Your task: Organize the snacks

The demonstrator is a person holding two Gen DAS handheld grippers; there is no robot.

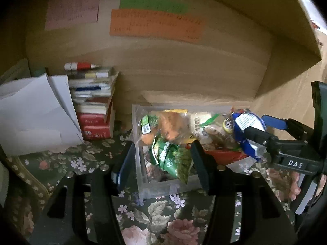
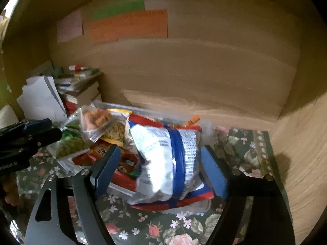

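Both grippers work at a clear bin (image 1: 143, 181) of snacks on the floral surface (image 2: 241, 143). Right gripper (image 2: 161, 167) is spread, a silver-blue bag (image 2: 163, 159) between its fingers atop the pile. Left gripper (image 1: 163, 159), also spread, straddles the bin's wall by a green packet (image 1: 173, 159). Books (image 1: 94, 106) are stacked left.
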